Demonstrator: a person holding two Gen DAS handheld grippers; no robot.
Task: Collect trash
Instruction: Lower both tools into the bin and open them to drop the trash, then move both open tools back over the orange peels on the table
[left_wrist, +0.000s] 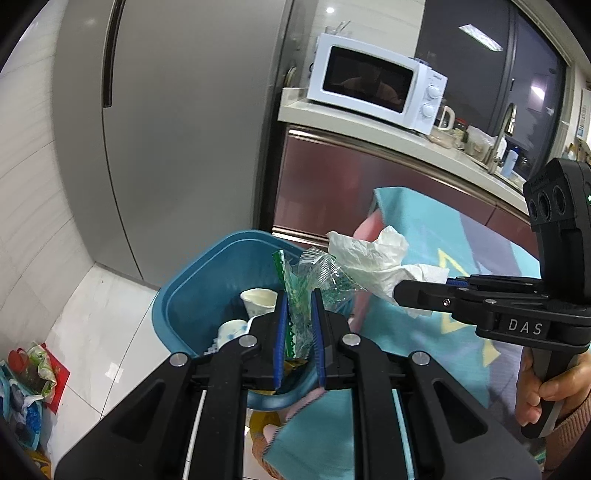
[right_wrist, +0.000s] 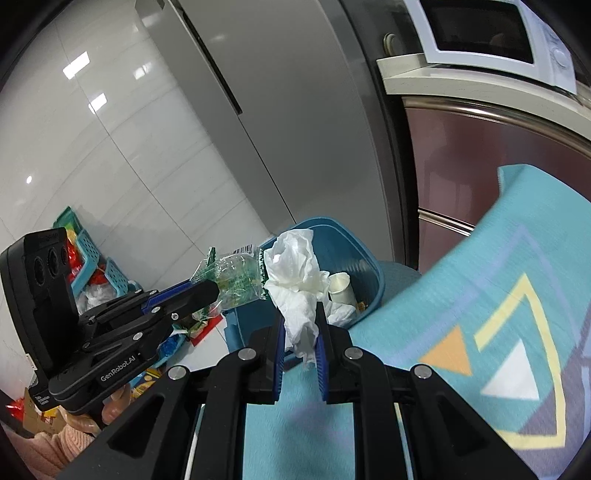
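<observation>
A person stands in a kitchen with a black two-finger tong tool in each hand, both held over a blue plastic waste bin (left_wrist: 192, 291) on the pale tiled floor beside a tall grey fridge (left_wrist: 177, 122).

The left gripper (left_wrist: 297, 295) is closed to a narrow gap on a crinkled clear plastic wrapper with green print (left_wrist: 314, 273), which hangs above the bin's opening. The right gripper (right_wrist: 301, 317) is likewise pinched nearly shut on a crumpled white paper tissue (right_wrist: 295, 273), held just beside the wrapper, over the bin's near edge where it meets a teal patterned cloth (right_wrist: 461, 314).

Inside the bin lie two white paper cups (left_wrist: 258, 299) and other scraps.

The step in hand looks like dropping both pieces in. To do it well, each tool should be brought squarely over the bin's middle before its fingers part, since the tissue sits close to the rim and could slide onto the cloth. Light plastic may cling to the blue pads, so a full opening would help.
</observation>
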